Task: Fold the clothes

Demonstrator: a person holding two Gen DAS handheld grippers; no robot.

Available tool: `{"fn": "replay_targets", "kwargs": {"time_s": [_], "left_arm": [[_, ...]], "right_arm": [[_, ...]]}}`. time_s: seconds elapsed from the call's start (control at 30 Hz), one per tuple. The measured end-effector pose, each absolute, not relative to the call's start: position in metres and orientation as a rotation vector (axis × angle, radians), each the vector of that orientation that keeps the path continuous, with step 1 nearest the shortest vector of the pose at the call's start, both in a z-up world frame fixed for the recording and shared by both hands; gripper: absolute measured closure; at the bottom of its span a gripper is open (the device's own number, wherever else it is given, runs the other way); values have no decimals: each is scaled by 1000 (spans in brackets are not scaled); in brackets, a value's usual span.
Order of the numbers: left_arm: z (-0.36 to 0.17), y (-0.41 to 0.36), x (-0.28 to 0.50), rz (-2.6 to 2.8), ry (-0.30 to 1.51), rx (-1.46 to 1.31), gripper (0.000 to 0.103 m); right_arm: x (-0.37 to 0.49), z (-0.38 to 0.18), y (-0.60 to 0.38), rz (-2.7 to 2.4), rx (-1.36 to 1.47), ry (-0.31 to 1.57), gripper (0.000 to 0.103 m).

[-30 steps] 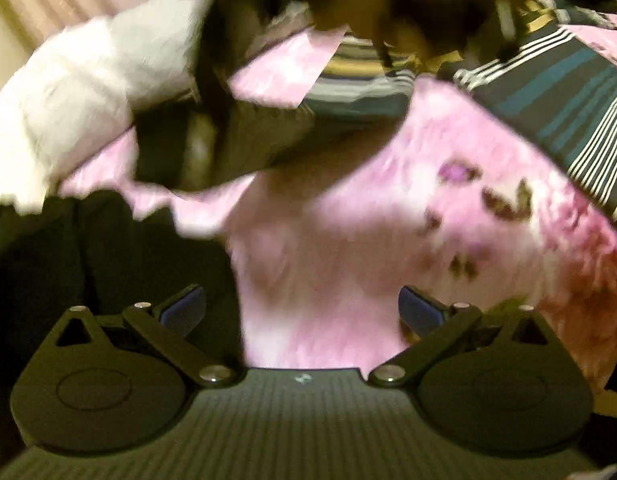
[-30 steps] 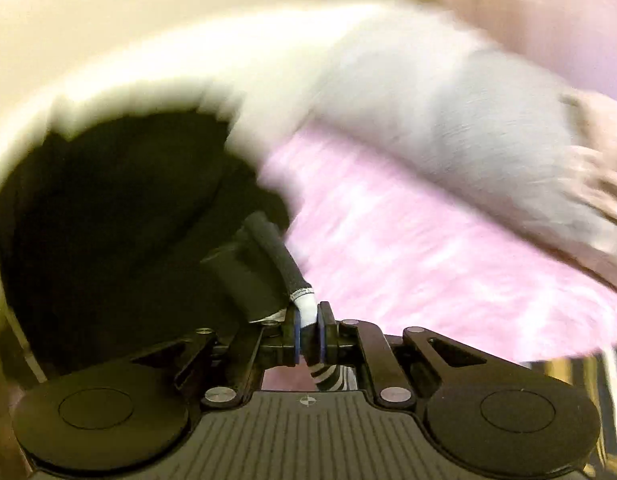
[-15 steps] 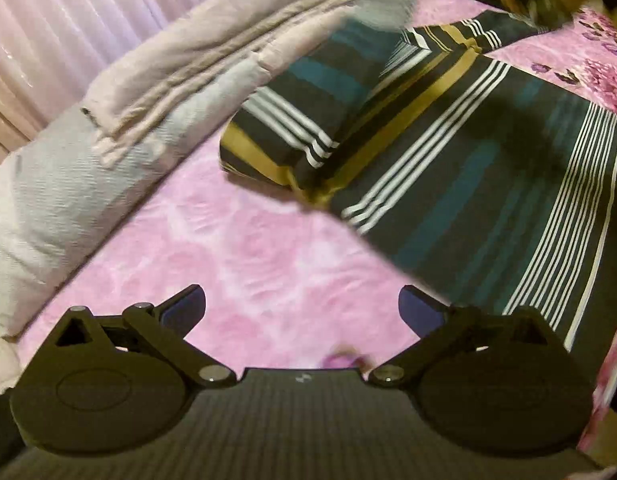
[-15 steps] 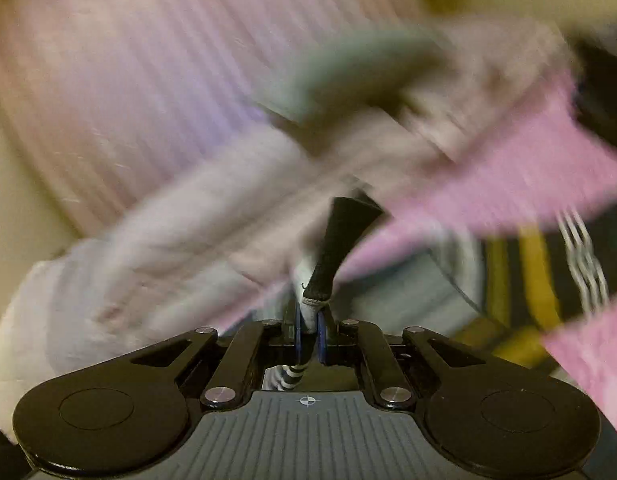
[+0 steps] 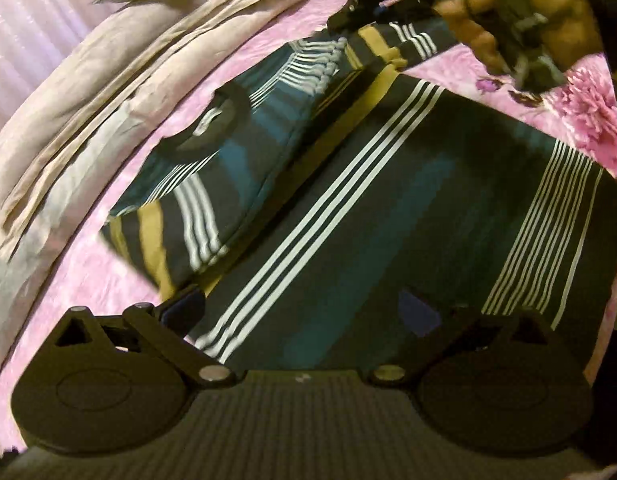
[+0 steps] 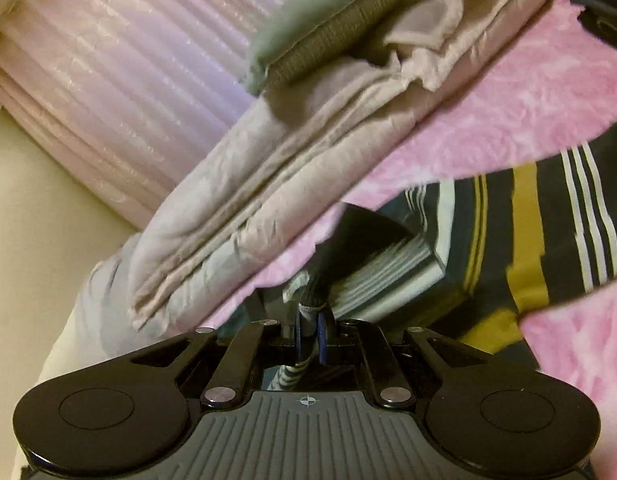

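Striped in dark teal, black, mustard and white, the shirt (image 5: 388,208) lies spread on the pink floral bedspread (image 5: 580,116), with 1 part folded over toward the upper left, where its dark collar faces up. Your left gripper (image 5: 304,312) hangs low above the broad flat part of the shirt; its fingers (image 5: 418,312) stand spread wide with nothing between them, and whether they touch the cloth you cannot tell from here.

Your right gripper (image 6: 308,332) has its fingers pressed together on a thin edge of the shirt (image 6: 508,224): a light hem sits between the blue pads and a striped bit pokes out behind them. From that pinch the fabric rises in a dark peak and runs off to the right over the bedspread (image 6: 508,92). In the left wrist view, your right hand (image 5: 520,12) and that gripper show at the top, over the far end of the shirt.

Beyond the shirt, a pale folded quilt (image 6: 268,200) lies along the bed's edge, with a grey-green pillow (image 6: 328,20) on top and a pink pleated curtain (image 6: 108,60) behind.
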State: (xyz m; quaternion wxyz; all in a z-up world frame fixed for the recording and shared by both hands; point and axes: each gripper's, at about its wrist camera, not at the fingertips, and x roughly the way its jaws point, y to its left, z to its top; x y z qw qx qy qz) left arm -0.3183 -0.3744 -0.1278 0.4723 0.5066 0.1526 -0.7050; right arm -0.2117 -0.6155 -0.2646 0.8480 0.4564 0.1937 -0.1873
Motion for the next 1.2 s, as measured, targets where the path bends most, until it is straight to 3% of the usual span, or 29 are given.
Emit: {"fn": "replay_targets", "kwargs": {"time_s": [0.07, 0.13, 0.17, 0.47, 0.77, 0.97, 1.2], "left_arm": [[-132, -387, -326, -1742, 361, 1261, 2], [-135, -398, -333, -1755, 343, 1278, 2], [-136, -403, -336, -1763, 334, 1282, 2], [-148, -447, -368, -1808, 301, 1309, 2], [-174, -479, -421, -1860, 285, 1394, 2], [-181, -496, -451, -1897, 261, 1419, 2], [-176, -499, -458, -1900, 251, 1398, 2]], "right_arm": [[-222, -284, -619, -433, 1025, 466, 94], [-235, -306, -626, -507, 1095, 515, 63], [-241, -317, -630, -545, 1130, 540, 61], [-353, -322, -668, -835, 1176, 467, 60], [-472, -333, -781, -1123, 1302, 154, 60], [-512, -349, -815, -1158, 1422, -42, 60], [-514, -347, -816, -1133, 1445, -92, 63]]}}
